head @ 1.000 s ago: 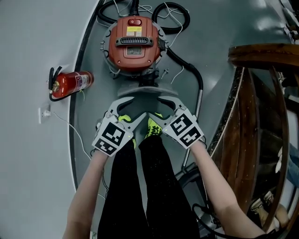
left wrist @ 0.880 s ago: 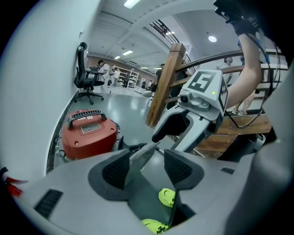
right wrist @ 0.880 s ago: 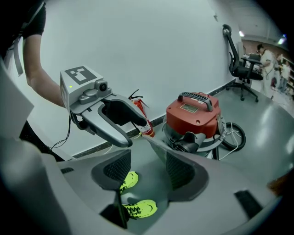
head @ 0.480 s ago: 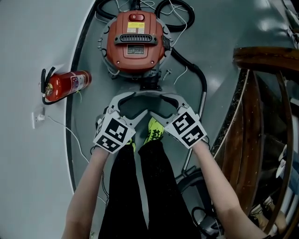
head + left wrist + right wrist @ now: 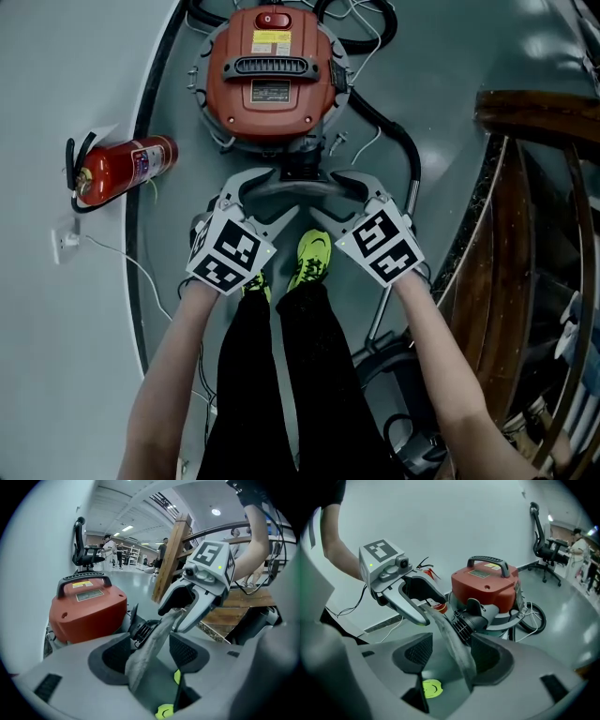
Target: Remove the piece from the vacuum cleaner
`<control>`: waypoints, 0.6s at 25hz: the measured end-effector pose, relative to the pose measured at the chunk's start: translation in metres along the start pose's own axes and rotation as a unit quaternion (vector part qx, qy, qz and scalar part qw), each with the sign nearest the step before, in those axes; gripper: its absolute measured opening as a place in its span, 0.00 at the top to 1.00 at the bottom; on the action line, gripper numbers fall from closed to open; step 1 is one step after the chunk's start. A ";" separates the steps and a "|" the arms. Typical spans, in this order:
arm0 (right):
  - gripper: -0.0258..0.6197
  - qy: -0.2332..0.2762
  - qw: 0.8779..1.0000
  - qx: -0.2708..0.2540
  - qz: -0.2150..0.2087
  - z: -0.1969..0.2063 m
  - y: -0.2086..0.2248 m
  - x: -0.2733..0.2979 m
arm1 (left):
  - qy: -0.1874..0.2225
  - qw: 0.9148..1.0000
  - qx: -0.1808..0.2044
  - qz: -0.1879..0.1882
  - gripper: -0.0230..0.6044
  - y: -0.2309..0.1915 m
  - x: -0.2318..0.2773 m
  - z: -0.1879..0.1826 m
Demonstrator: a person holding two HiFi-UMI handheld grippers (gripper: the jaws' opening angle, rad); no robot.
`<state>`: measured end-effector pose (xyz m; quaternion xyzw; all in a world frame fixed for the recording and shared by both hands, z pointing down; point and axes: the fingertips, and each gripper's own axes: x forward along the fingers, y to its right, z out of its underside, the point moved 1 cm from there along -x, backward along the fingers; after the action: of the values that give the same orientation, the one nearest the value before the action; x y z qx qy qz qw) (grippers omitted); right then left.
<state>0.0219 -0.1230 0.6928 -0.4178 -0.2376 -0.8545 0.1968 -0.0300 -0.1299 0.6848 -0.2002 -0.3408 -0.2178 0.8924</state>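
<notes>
The red vacuum cleaner stands on the floor at the top of the head view, its black hose port facing me. It also shows as the vacuum cleaner and vacuum cleaner in the gripper views. My left gripper and right gripper hover just below the port, tips toward each other. A limp grey strip spans from one to the other. The grey strip runs between the widely parted, still opening jaws of the left gripper to the right gripper. The grey strip passes through the right gripper; no pad presses it.
A red fire extinguisher lies at the left by a wall socket with a cable. A black hose curves right from the vacuum. A wooden frame stands at the right. My legs and a yellow-green shoe are below the grippers.
Both grippers have moved up closer to the vacuum's port and their jaws have spread wider. The vacuum sits higher in the head view.
</notes>
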 end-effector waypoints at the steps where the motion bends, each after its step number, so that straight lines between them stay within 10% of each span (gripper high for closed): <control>1: 0.57 -0.004 1.000 -0.006 0.001 0.001 0.001 0.002 | -0.003 1.000 0.001 0.000 0.55 -0.001 0.002 0.002; 15: 0.57 -0.043 0.998 -0.053 0.000 0.013 0.008 0.023 | -0.023 1.000 0.017 -0.003 0.56 -0.010 0.024 0.013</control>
<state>0.0212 -0.1259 0.7201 -0.4642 -0.1999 -0.8471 0.1642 -0.0259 -0.1371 0.7122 -0.1894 -0.3658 -0.2102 0.8867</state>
